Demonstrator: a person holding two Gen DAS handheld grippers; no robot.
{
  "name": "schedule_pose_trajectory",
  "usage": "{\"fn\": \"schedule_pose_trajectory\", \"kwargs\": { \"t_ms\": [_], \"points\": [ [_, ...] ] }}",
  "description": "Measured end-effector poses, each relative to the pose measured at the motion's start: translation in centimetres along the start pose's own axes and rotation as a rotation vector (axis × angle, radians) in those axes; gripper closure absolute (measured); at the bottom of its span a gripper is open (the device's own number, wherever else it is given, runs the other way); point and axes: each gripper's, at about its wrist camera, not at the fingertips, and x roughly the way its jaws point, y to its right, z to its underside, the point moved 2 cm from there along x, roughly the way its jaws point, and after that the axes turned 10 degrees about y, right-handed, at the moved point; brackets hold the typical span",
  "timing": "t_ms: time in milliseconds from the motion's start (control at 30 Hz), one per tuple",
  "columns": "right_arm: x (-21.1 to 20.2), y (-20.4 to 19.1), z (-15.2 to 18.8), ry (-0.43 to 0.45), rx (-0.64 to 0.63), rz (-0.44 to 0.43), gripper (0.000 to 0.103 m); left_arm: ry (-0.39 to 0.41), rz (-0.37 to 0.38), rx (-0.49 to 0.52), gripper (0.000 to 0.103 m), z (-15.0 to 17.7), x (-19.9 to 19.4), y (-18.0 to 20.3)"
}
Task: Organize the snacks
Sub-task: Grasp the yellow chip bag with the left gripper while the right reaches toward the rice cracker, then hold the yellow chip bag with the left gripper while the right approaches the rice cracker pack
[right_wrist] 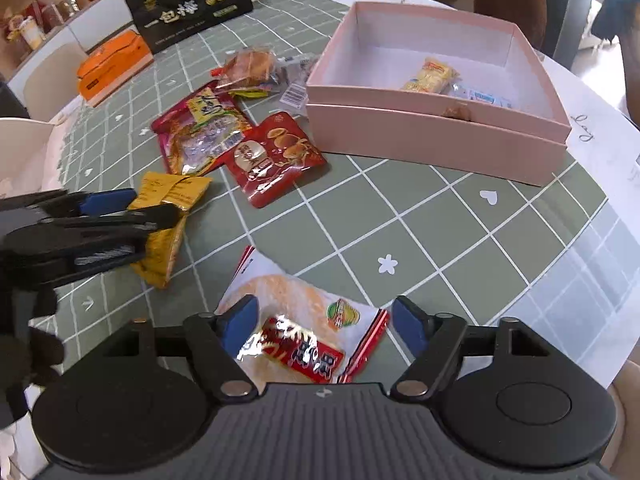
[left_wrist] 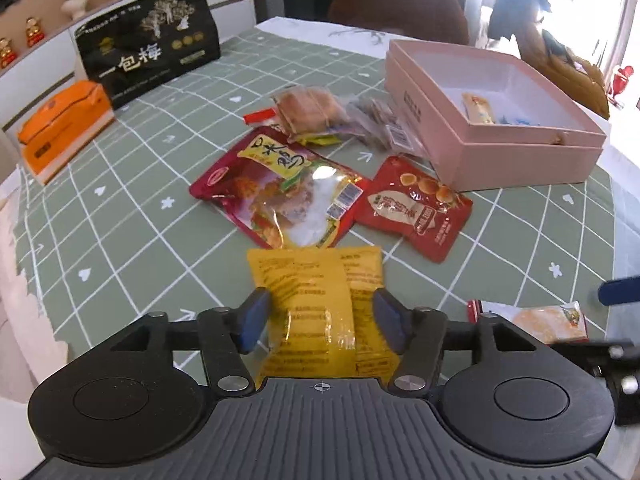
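A: Looking from the near edge, what did each tool have under it?

B: The left tool [left_wrist: 320, 320] stood open over the yellow packet [left_wrist: 316, 300], pads either side of it and clear of the film. The right tool [right_wrist: 326, 326] was open too, straddling the rice-cracker packet [right_wrist: 292, 320] without pressing on it. Both packets lay flat on the tabletop [right_wrist: 440, 240], nearer to us than the pink box [right_wrist: 436, 140] and well apart from it.

A: How would those packets handle?

B: Light and soft, I judged. The film looked glossy and probably slippery, and the crackers inside were likely to snap under a hard squeeze. Taking the sealed edge, or a gentle pinch across the middle, seemed safest.

A: And closer to the box?

B: The big red pouch [left_wrist: 276, 196] and the small red pouch [left_wrist: 416, 208] lay side by side just in front of the pink box. A heap of clear-wrapped snacks [left_wrist: 316, 114] sat against its left corner. Inside the box a wrapped pale biscuit pack [right_wrist: 430, 76] lay with some smaller items I could not identify.

A: Beyond that?

B: Left of the box and farther back stood a black bag [left_wrist: 148, 48] and an orange box [left_wrist: 64, 128].
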Motion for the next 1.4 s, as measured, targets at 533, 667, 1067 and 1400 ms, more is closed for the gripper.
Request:
{"fn": "schedule_pose_trajectory", "kwargs": {
  "t_ms": [533,667,1067,1400],
  "points": [
    [0.8,-3.3,2.6,-0.109,-0.007,-0.039,0.019,-0.023,0.068,-0.24,0.035,0.5,0.6,-5.2],
    [0.2,-3.4,3.4,-0.095,-0.066,-0.004,0.019,-0.037,0.123,-0.273,0.047,1.3,-0.5,-4.6],
    [-1.5,2.7,3.0,-0.012,-0.087,0.279,0.018,-0.032,0.153,-0.278,0.049,5.8,-5.5,-2.3],
    [0.9,1.9,-0.5,0.029,0.196,0.111,0.018,-0.045,0.132,-0.301,0.049,6.0,-5.9,-2.2]
  ]
}}
